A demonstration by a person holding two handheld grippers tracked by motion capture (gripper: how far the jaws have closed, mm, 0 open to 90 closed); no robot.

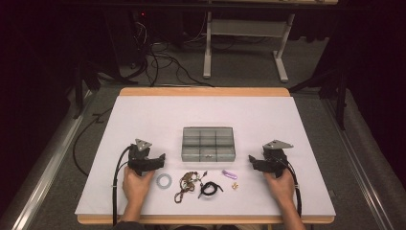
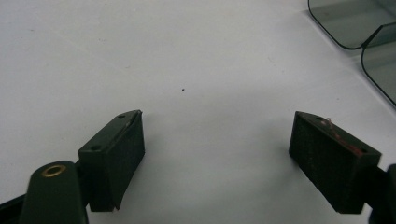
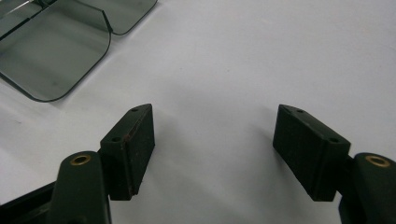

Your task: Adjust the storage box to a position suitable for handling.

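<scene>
On the white table cover (image 1: 143, 115) sits a grey compartment box (image 1: 208, 143), midway between the two hands, its long side running left to right. Left gripper (image 1: 162, 158) and right gripper (image 1: 251, 158) rest on the cover at either side of the box, each pointing inward, jaws spread wide with nothing between them. Nearer the person lies a row of small items: a tape ring (image 1: 163, 180), a tangled brown chain (image 1: 186, 184), a black cord (image 1: 209, 188), a purple piece (image 1: 229, 174) and a tiny brass bit (image 1: 234, 185). Judging by position, the ring lies just below the left gripper, closest to it, while the purple piece falls nearer the right gripper
</scene>
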